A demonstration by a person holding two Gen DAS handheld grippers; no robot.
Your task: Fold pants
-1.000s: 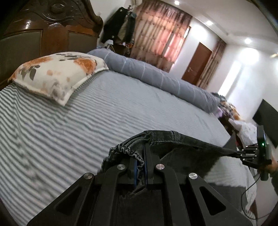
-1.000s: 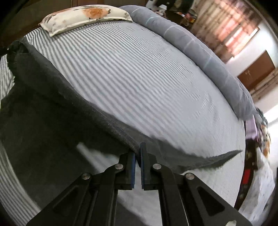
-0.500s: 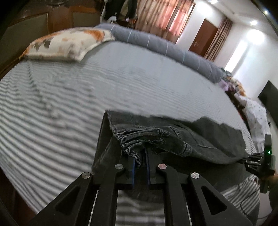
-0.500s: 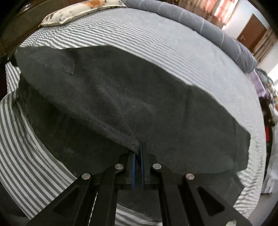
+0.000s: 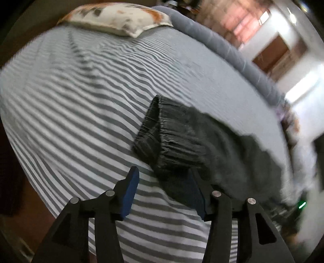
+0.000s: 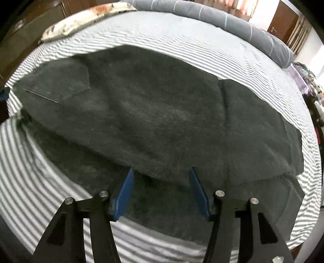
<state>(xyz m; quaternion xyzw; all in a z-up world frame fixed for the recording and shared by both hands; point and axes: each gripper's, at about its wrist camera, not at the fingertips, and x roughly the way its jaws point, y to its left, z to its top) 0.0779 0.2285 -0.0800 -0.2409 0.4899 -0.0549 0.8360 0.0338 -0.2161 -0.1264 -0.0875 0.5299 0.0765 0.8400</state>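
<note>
Dark grey pants [image 6: 154,113] lie folded over on the striped bed sheet [image 6: 60,192], filling most of the right wrist view. Their gathered elastic waistband [image 5: 162,139] shows in the left wrist view. My left gripper [image 5: 164,182] hovers at the waistband corner, its jaws opening, the pads apart and pressing on nothing. My right gripper [image 6: 161,182] stands over the near folded edge, its jaws opening too; cloth lies between the blue pads [image 6: 125,192] but they do not pinch it.
A floral pillow [image 5: 119,17] lies at the head of the bed, and a long grey bolster [image 6: 212,14] runs along the far side. Dark wooden furniture [image 6: 30,30] stands beyond the pillow. A brown door [image 5: 269,56] is in the background.
Both grippers carried the pants down onto the bed, folding them over. Both then went from shut on the cloth to apart, letting the fabric go.
</note>
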